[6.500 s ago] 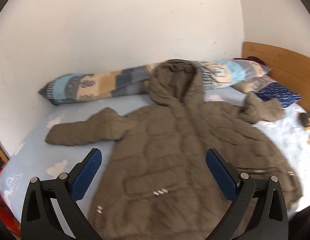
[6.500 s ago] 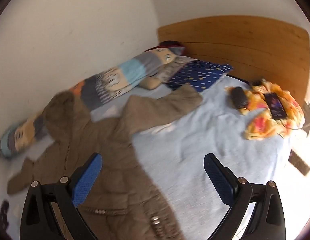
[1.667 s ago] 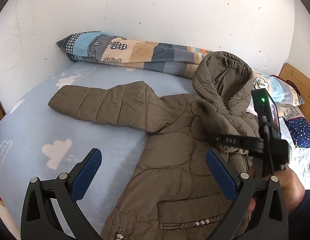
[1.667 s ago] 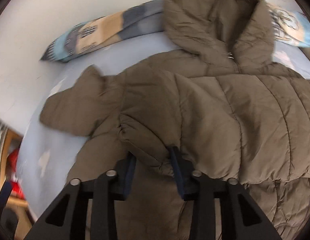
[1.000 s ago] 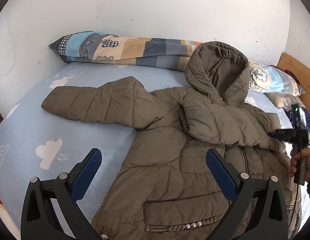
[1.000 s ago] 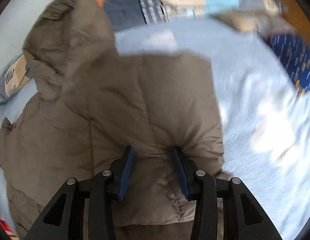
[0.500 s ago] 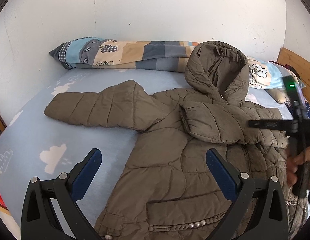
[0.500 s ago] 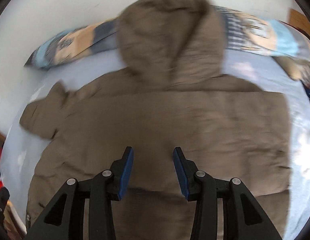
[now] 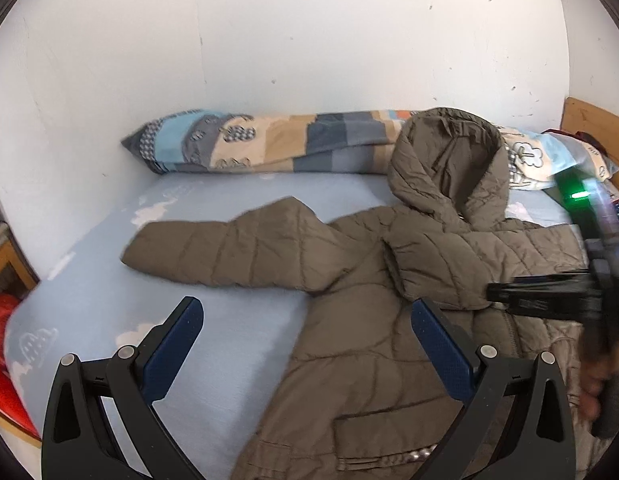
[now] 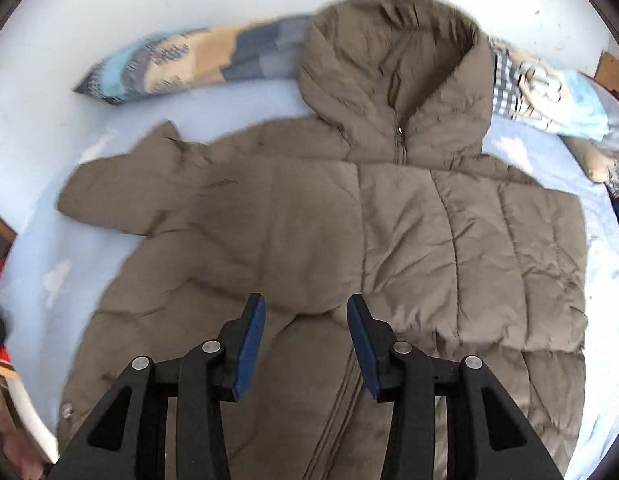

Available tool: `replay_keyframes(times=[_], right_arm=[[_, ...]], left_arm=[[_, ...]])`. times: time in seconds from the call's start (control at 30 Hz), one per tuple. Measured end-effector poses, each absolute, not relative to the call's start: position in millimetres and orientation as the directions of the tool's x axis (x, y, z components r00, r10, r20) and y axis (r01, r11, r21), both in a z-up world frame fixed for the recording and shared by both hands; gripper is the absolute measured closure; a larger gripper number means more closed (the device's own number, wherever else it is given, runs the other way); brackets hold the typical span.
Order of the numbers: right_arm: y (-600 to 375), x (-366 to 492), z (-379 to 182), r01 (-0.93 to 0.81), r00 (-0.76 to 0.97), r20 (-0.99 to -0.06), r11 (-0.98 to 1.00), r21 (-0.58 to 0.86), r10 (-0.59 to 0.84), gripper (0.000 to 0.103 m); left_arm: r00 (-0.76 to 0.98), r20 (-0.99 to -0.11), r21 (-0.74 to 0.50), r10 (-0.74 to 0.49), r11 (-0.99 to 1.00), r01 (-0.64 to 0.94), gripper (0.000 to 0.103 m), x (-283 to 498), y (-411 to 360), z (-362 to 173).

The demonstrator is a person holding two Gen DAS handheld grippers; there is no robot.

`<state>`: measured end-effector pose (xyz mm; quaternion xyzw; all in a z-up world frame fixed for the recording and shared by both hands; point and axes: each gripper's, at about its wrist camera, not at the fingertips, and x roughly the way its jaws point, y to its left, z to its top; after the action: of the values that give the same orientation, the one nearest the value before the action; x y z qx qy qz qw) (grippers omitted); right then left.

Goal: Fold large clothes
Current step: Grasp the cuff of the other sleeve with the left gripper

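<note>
My right tongs (image 10: 305,330) have just let go of the jacket's (image 10: 349,220) right sleeve (image 9: 481,264), now folded across its chest on the bed (image 9: 237,328), and hover part-open, while my left tongs (image 9: 305,344) hang wide apart near the outstretched left sleeve (image 9: 229,248), still unfolded.

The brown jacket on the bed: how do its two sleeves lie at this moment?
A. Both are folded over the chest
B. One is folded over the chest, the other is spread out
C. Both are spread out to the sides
B: on the brown jacket, the folded sleeve lies across the chest, while the other sleeve lies stretched out on the blue sheet.
</note>
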<state>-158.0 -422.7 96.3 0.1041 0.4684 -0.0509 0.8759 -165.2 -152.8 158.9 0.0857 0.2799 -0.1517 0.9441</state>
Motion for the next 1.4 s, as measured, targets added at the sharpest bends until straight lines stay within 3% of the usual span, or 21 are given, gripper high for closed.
replay_keyframes(times=[0.3, 0.87, 1.03, 1.23, 1.4], right_arm=[[-376.6, -237.0, 137.2, 0.112, 0.656, -0.754, 0.985, 0.132, 0.027, 0.057], [-389.9, -252.2, 109.5, 0.105, 0.663, -0.746, 0.979, 0.174, 0.061, 0.056], [-397.9, -255.3, 110.6, 0.108, 0.670, -0.739, 0.975, 0.192, 0.071, 0.056], [-408.5, -259.5, 110.7, 0.125, 0.671, -0.737, 0.967, 0.221, 0.081, 0.056], [-410.0, -263.0, 111.8, 0.125, 0.673, -0.735, 0.965, 0.231, 0.088, 0.056]], left_arm=[[0.807, -0.552, 0.100, -0.209, 0.944, 0.313, 0.000, -163.5, -147.3, 158.1], [0.803, -0.580, 0.178, -0.138, 0.940, 0.290, 0.000, -144.4, -157.1, 139.9], [0.736, -0.653, 0.018, -0.180, 0.967, 0.253, 0.000, -99.9, -127.9, 137.0], [0.662, -0.716, -0.209, -0.222, 0.973, 0.100, 0.000, -11.7, -44.1, 122.6], [0.613, -0.685, -0.522, -0.393, 0.852, -0.038, 0.007, 48.2, 50.4, 95.6]])
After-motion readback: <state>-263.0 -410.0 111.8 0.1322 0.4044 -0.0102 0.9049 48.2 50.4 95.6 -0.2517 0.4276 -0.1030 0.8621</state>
